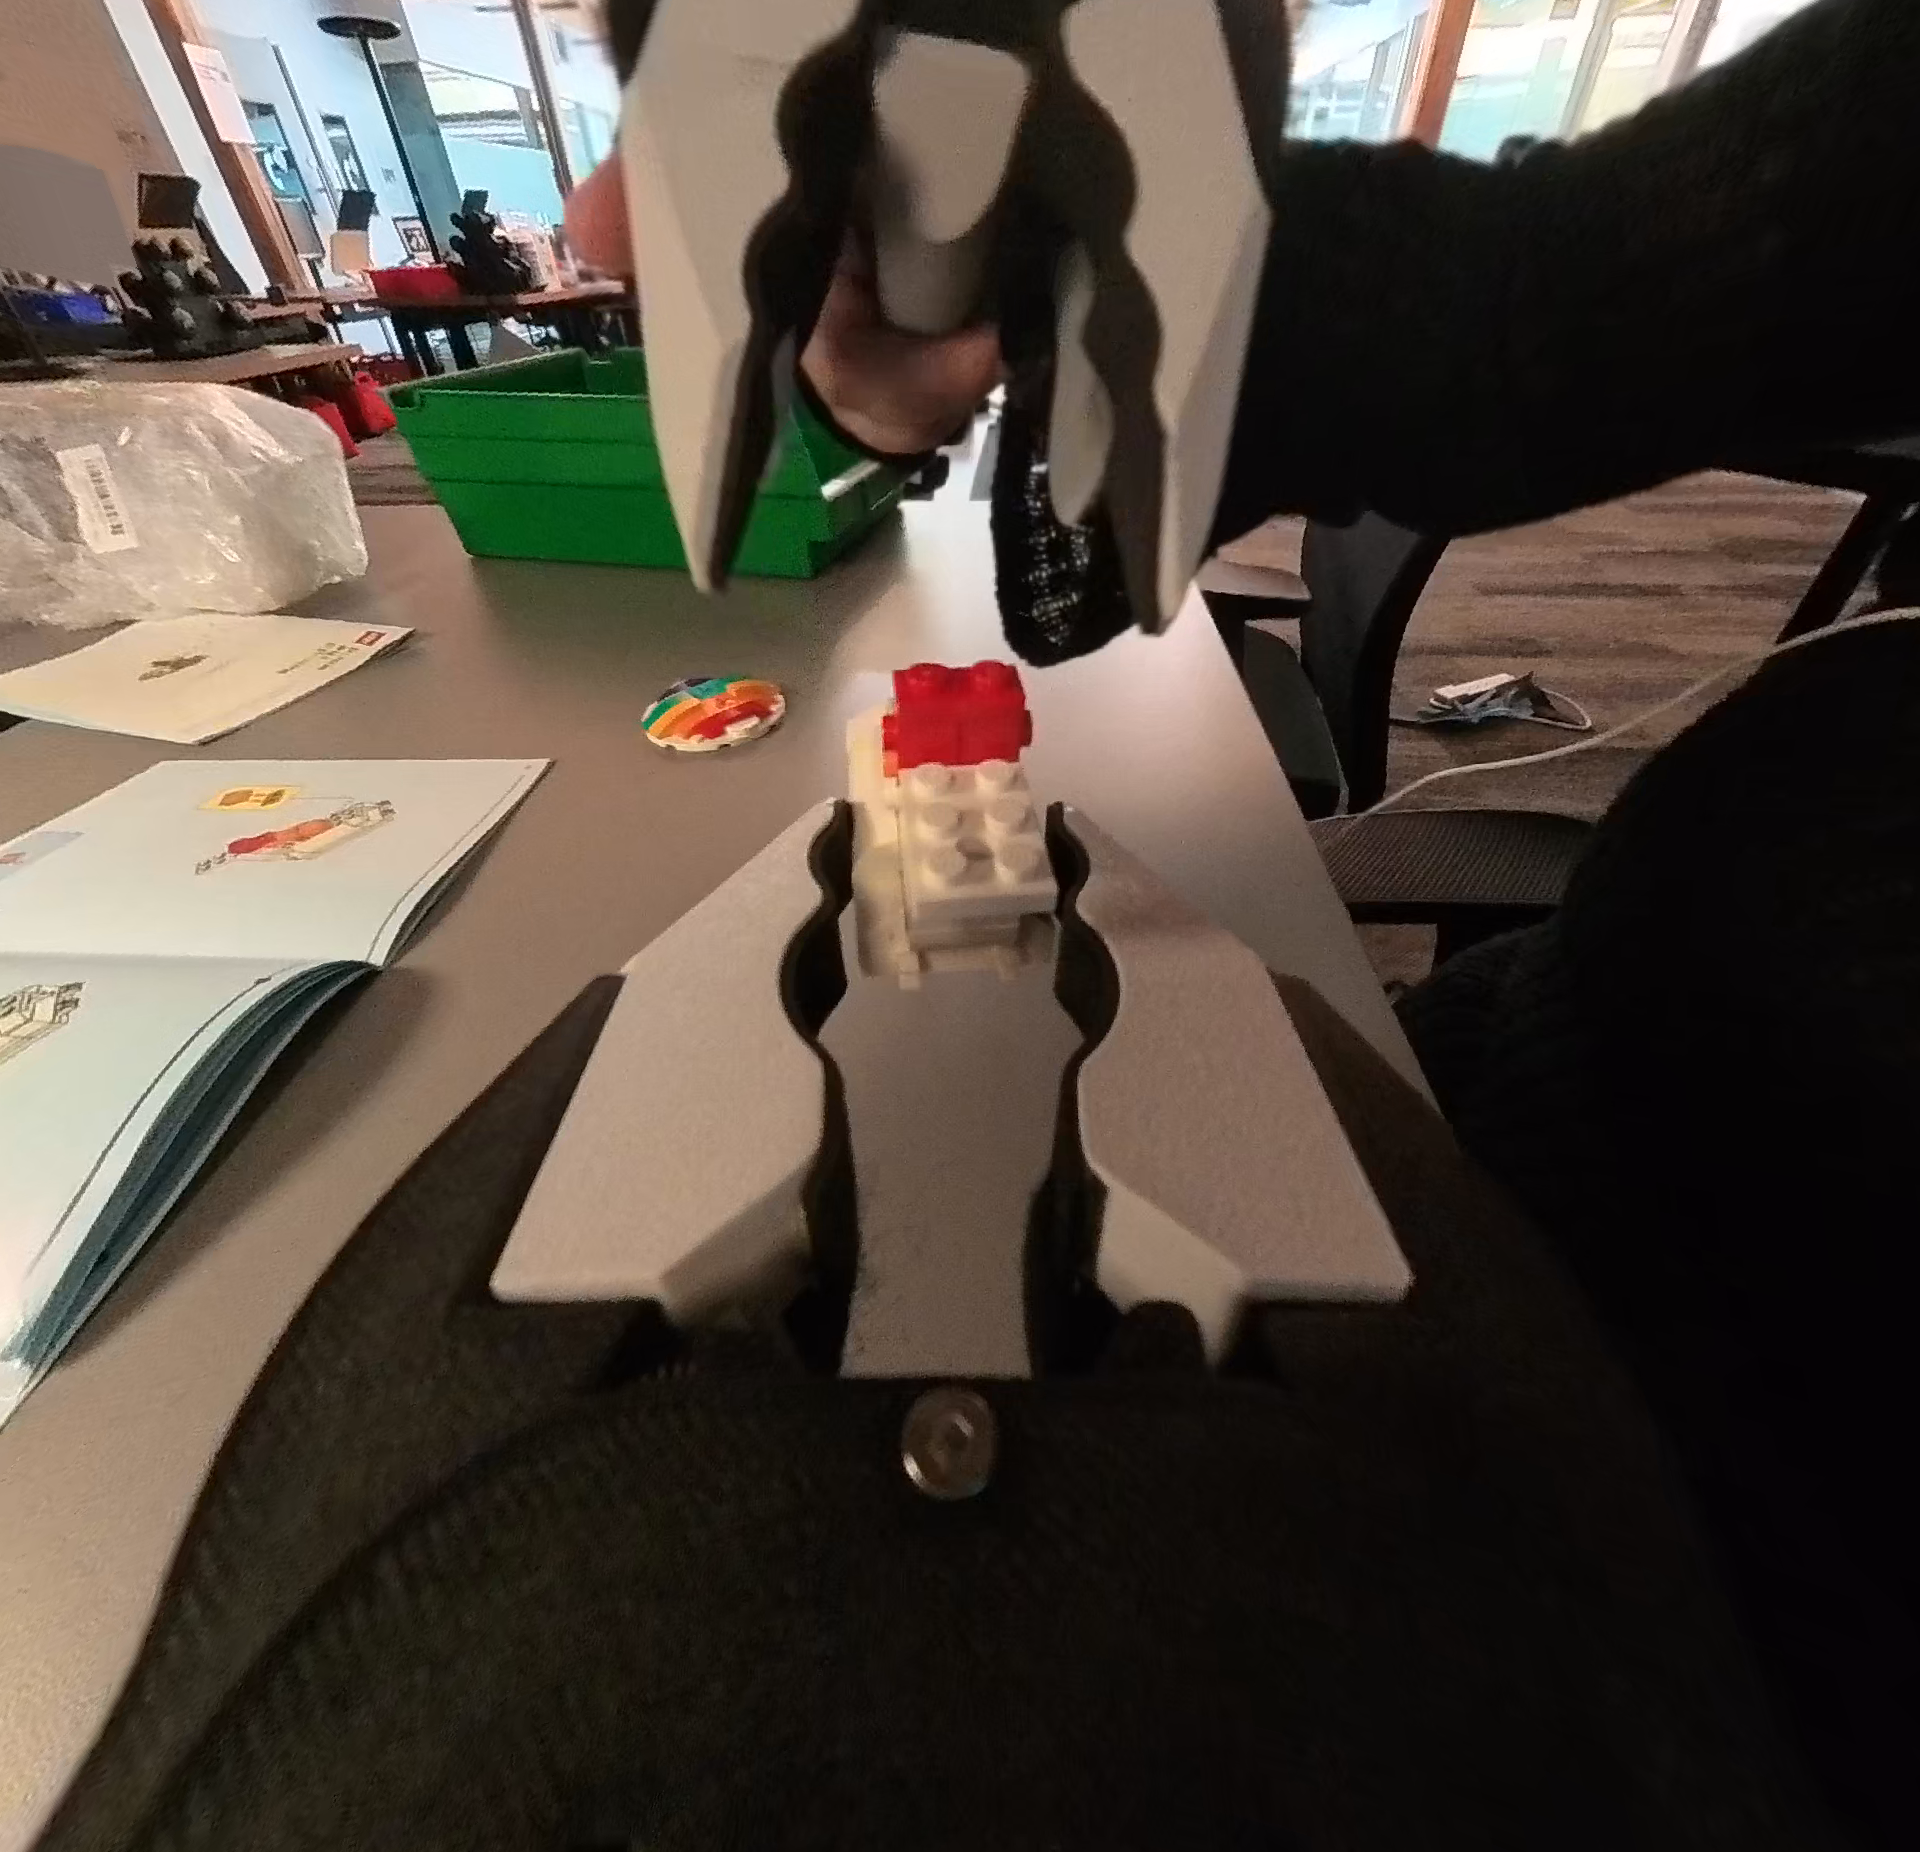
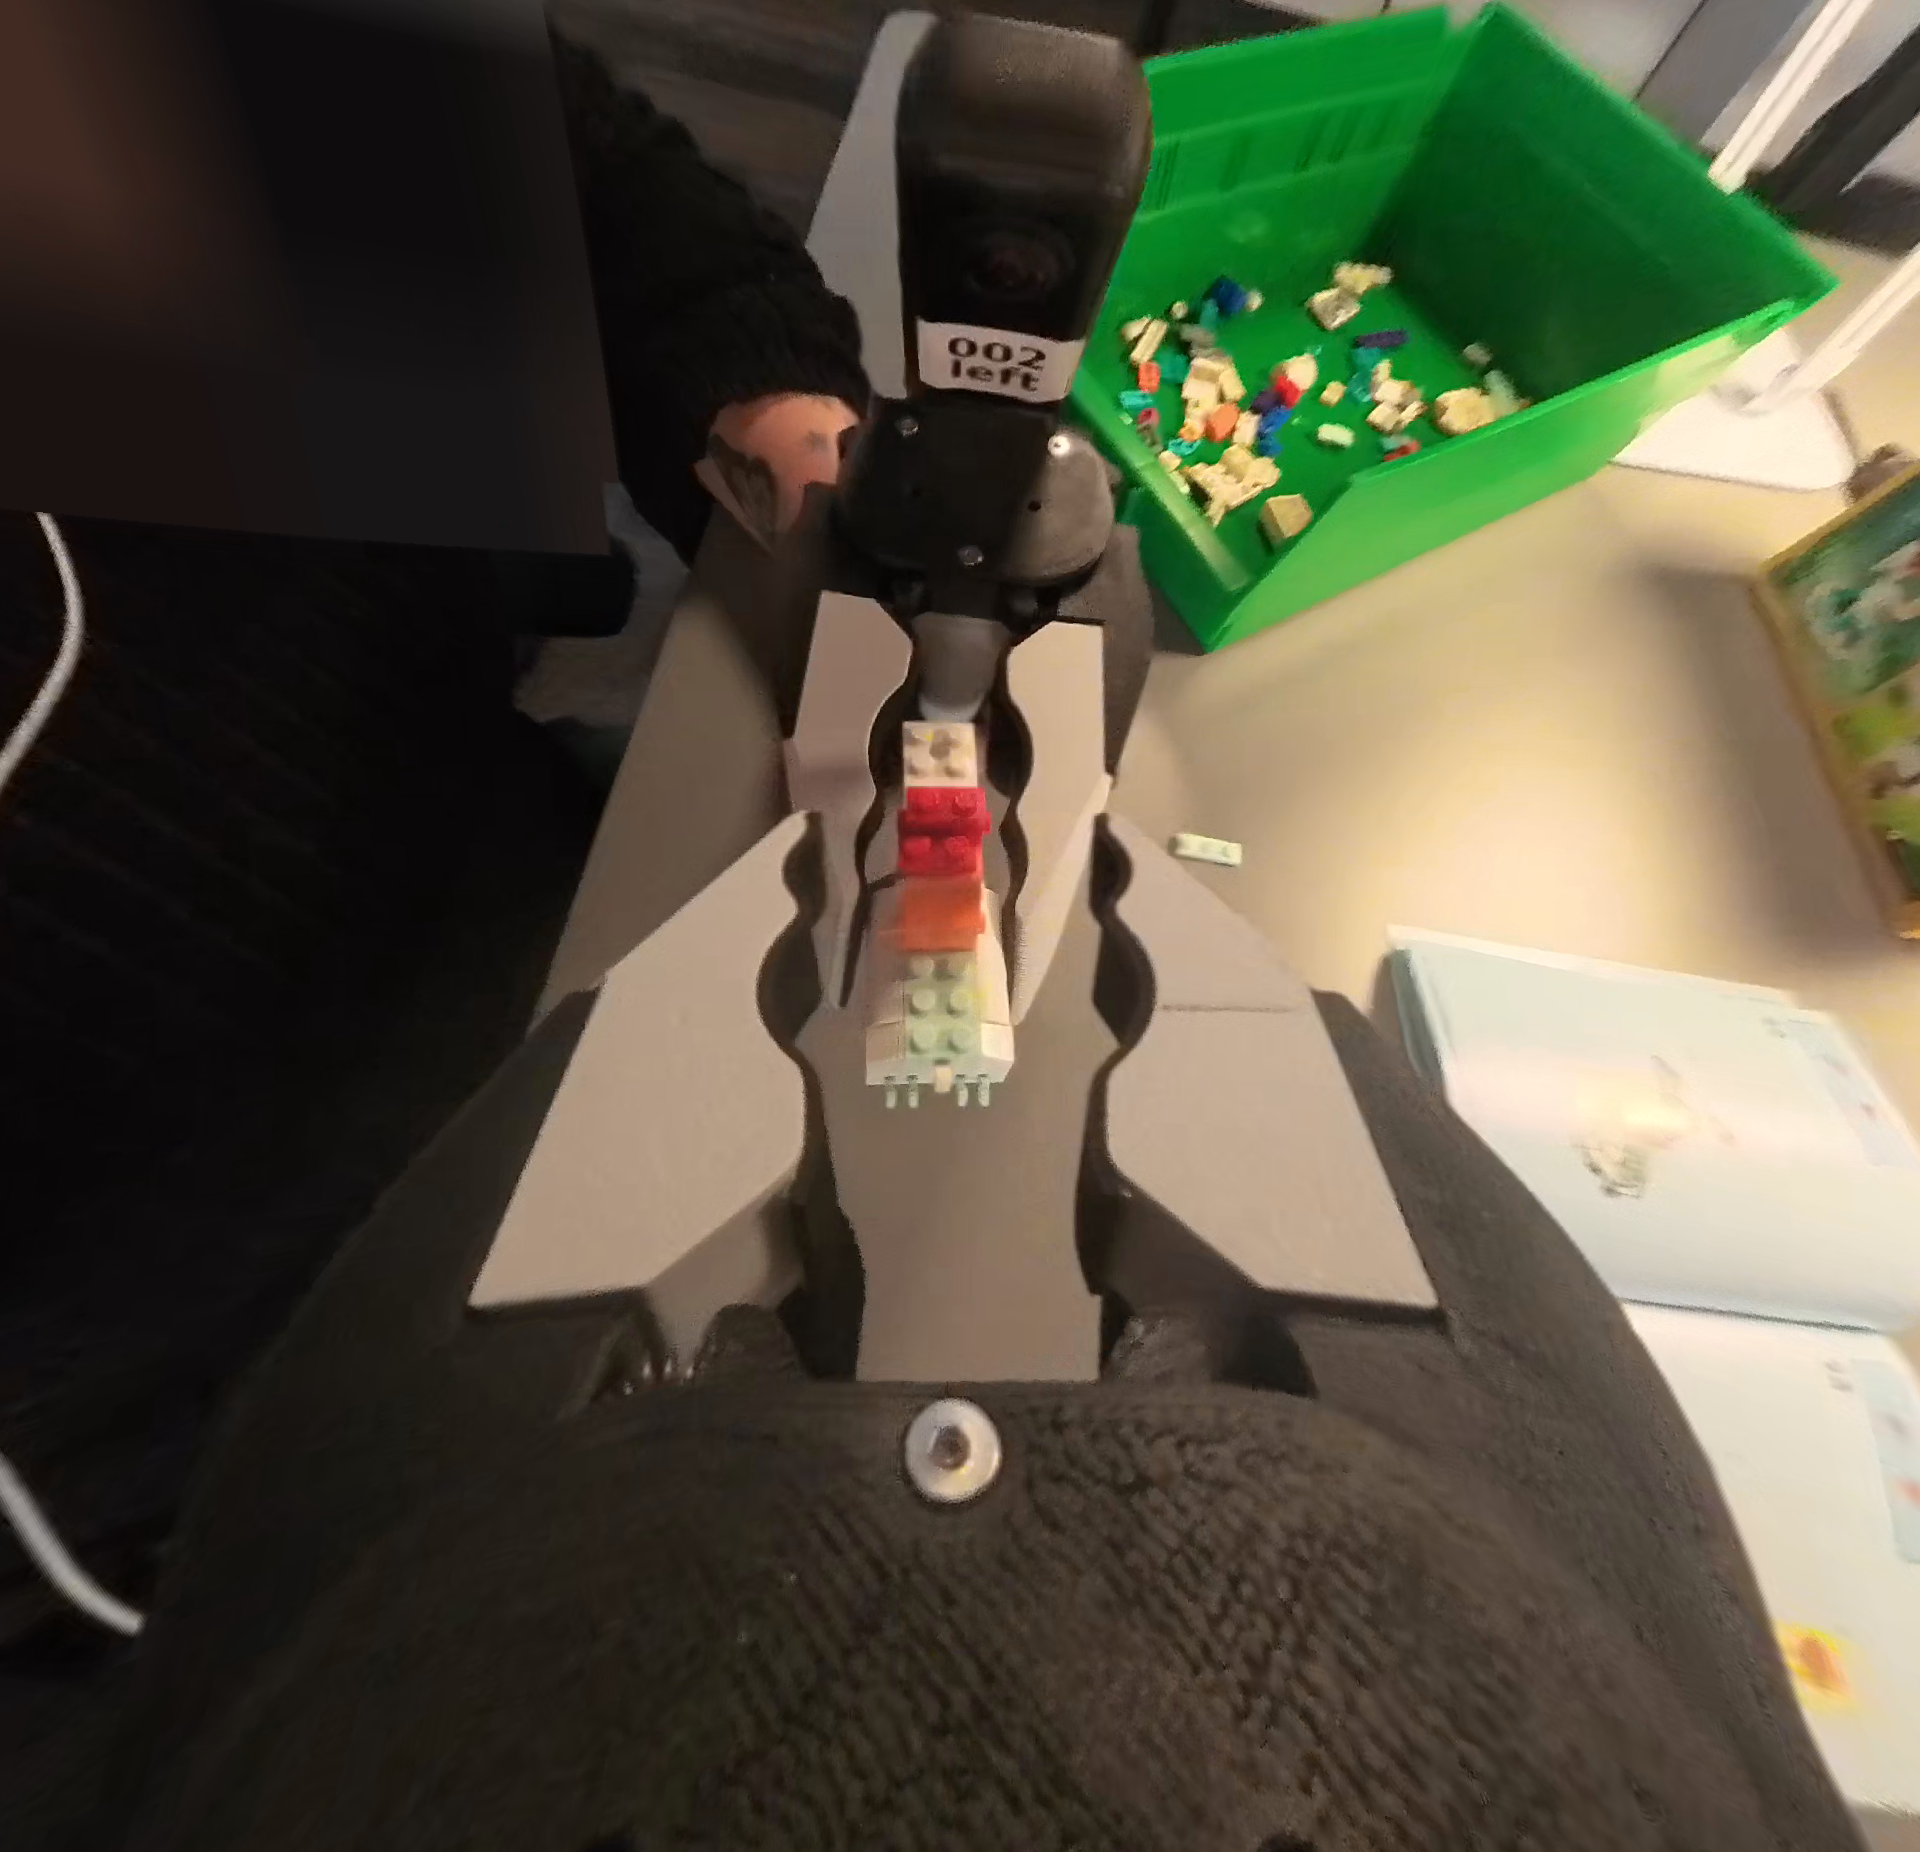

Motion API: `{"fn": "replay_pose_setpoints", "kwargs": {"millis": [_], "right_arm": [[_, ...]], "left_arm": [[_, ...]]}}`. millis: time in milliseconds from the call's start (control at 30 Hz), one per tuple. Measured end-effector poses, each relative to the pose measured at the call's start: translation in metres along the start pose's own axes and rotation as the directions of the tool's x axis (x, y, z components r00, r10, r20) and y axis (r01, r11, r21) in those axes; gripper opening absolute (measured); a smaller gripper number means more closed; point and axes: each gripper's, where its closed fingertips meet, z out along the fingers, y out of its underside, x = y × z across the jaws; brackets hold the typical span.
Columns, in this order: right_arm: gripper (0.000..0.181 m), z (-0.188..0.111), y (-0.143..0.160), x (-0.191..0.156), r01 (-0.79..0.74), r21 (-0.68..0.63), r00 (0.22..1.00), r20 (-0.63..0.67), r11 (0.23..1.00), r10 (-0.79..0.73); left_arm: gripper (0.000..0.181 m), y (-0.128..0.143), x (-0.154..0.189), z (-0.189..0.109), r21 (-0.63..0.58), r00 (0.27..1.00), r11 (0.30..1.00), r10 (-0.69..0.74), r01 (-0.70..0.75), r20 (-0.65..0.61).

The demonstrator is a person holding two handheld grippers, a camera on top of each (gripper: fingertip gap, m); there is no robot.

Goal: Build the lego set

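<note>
Left tongs [image 1: 951,846], centre of the left wrist frame, pinch the white rear end of the lego model [image 1: 951,815] just above the tabletop [image 1: 582,607]; its red bricks jut forward, unsupported. Right tongs [image 1: 935,576] hang spread above it at upper centre, holding nothing.

Risks, as judged:
- Grip sits at one end only, so downward pressure from the right tongs could lever the model out or snap a joint.
- The right wrist frame is blurred, so stud alignment is uncertain.
- Green bin [image 2: 1558,244] of loose bricks, upper right of that frame, is near enough to be knocked.
</note>
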Motion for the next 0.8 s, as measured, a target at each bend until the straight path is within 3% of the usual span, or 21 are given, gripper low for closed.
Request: {"fn": "replay_pose_setpoints", "kwargs": {"millis": [100, 200, 400, 533, 800], "right_arm": [[0.064, -0.004, 0.006, 0.002, 0.139, -0.036, 0.980, -0.142, 0.990, -0.143], [0.086, -0.003, 0.018, 0.006, 0.299, -0.189, 0.894, -0.289, 0.935, -0.344], [0.088, 0.009, 0.038, 0.016, 0.498, -0.593, 0.564, -0.333, 0.633, -0.755], [0.077, 0.016, 0.039, 0.019, 0.510, -0.690, 0.440, -0.304, 0.514, -0.845], [0.070, 0.022, 0.038, 0.021, 0.510, -0.732, 0.367, -0.291, 0.453, -0.883]], "left_arm": [[0.036, -0.003, -0.005, -0.002, 0.028, 0.998, 0.997, -0.067, 0.067, 0.005], [0.036, -0.005, -0.010, -0.003, 0.056, 0.990, 0.989, -0.140, 0.140, -0.001], [0.036, -0.008, -0.014, -0.005, 0.085, 0.979, 0.976, -0.201, 0.201, -0.007], [0.036, -0.008, -0.015, -0.006, 0.086, 0.978, 0.975, -0.206, 0.206, -0.007], [0.036, -0.008, -0.015, -0.006, 0.084, 0.976, 0.973, -0.216, 0.216, -0.012]]}}
